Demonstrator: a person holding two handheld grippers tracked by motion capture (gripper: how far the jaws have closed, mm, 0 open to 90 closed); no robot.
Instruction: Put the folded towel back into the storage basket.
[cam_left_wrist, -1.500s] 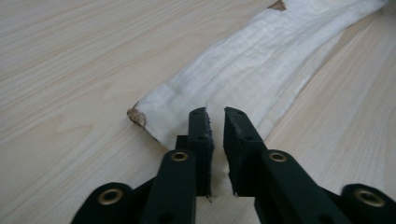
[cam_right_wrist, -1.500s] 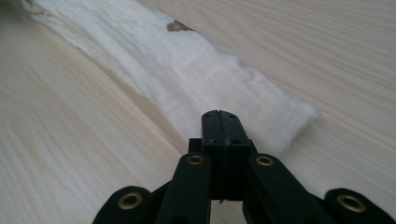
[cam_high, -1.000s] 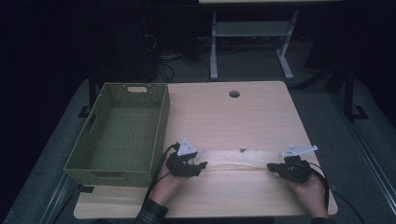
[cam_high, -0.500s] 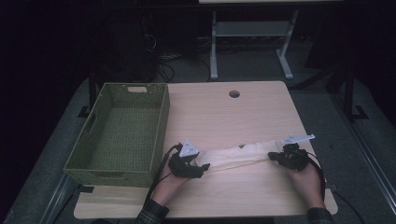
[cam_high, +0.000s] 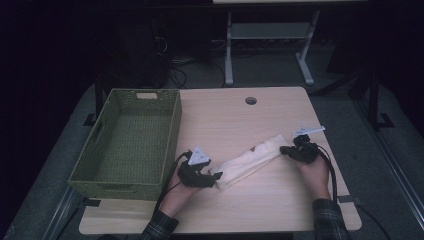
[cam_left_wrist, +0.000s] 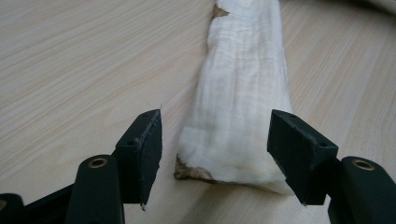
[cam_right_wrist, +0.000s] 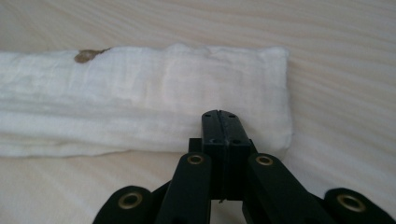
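Right tongs (cam_right_wrist: 222, 122) swung cloth (cam_high: 250, 161) askew, apparently pinching its edge, left tongs (cam_left_wrist: 215, 140) just spread.

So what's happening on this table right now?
A person works a folded white cloth on a wooden table with two handheld grippers. The right gripper is shut at the cloth's far end; whether it pinches fabric is unclear. The left gripper has just been opening, its fingers straddling the near end without pressing. A green basket sits alongside.

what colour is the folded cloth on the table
Cream white with small brown patches; the folded cloth shows best in the left gripper view.
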